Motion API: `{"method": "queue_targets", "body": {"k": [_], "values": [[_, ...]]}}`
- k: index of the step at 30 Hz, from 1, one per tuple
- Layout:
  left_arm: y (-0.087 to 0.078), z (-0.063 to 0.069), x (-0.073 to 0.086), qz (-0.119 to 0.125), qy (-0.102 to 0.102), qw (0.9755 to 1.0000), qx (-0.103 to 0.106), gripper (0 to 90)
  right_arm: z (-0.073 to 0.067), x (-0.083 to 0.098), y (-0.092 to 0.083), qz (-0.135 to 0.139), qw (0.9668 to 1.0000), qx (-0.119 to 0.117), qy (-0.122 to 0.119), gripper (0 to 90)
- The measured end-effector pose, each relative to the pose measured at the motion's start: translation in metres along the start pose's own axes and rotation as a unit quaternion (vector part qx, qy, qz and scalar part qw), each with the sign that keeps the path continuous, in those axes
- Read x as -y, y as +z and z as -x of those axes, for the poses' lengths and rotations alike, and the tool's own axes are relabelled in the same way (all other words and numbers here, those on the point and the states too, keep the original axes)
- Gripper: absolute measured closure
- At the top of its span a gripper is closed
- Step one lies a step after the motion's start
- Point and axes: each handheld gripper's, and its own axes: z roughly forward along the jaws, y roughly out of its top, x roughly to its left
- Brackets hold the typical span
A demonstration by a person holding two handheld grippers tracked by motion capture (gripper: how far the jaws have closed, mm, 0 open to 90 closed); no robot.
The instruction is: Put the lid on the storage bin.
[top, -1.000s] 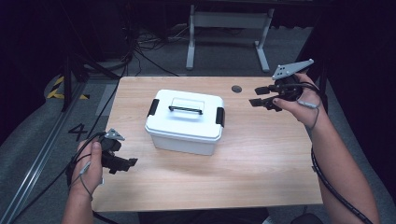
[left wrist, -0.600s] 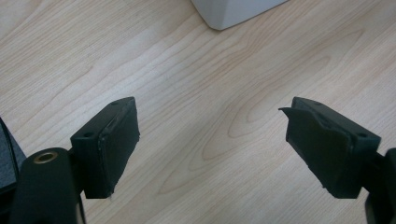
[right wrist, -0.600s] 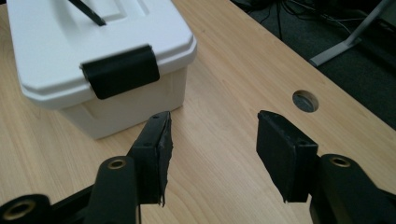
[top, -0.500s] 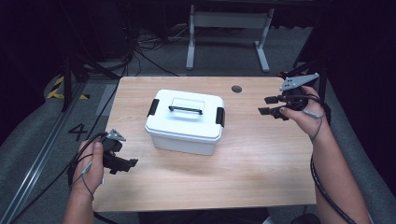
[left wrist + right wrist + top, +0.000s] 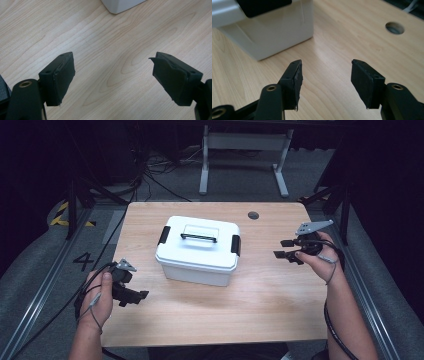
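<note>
At the near left of the wooden surface, the left gripper sits low in the person's left hand, pointing right along the surface's near edge. Its jaws stand wide apart with only bare wood between them. The white box lies to its right and a little farther off, near but not touching; in the left gripper view one bottom corner of the box shows at the top edge, beyond the open gripper.

The box stands at the middle of the surface, lid on, with a black handle lying flat on top and a black latch at each end.

At the right, the right gripper points left toward the box's right end, clear of it. Its jaws have just been opening and hold nothing. In the right gripper view the box's end wall and latch lie beyond the gripper, apart from it. A round hole sits at the far right.
</note>
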Motion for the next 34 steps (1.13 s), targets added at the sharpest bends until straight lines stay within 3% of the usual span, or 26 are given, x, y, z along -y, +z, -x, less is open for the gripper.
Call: {"method": "queue_targets", "body": {"k": [3,11,20,23,29,34], "values": [[-0.001,0.0,0.0,0.0,0.005,1.0,0.001,18.5,0.0,0.006,0.009,-0.009,0.9999,0.007,-0.005,43.8],[0.002,-0.003,0.002,-0.004,0.002,1.0,0.001,18.4,-0.002,0.018,0.033,-0.037,0.9993,-0.004,-0.004,41.2],[0.01,-0.009,0.005,-0.027,-0.017,0.9995,-0.006,18.8,-0.004,0.031,0.057,-0.086,0.9962,0.003,-0.005,39.2],[0.013,-0.011,0.005,-0.024,-0.031,0.9992,0.001,18.8,-0.001,0.037,0.058,-0.092,0.9957,0.0,0.011,39.1],[0.018,-0.017,0.005,-0.023,-0.044,0.9988,-0.003,18.9,0.007,0.051,0.053,-0.116,0.9926,0.023,0.029,39.2],[0.023,-0.02,0.004,-0.019,-0.044,0.9988,-0.01,19.0,0.007,0.056,0.048,-0.105,0.993,0.04,0.036,37.5]]}}
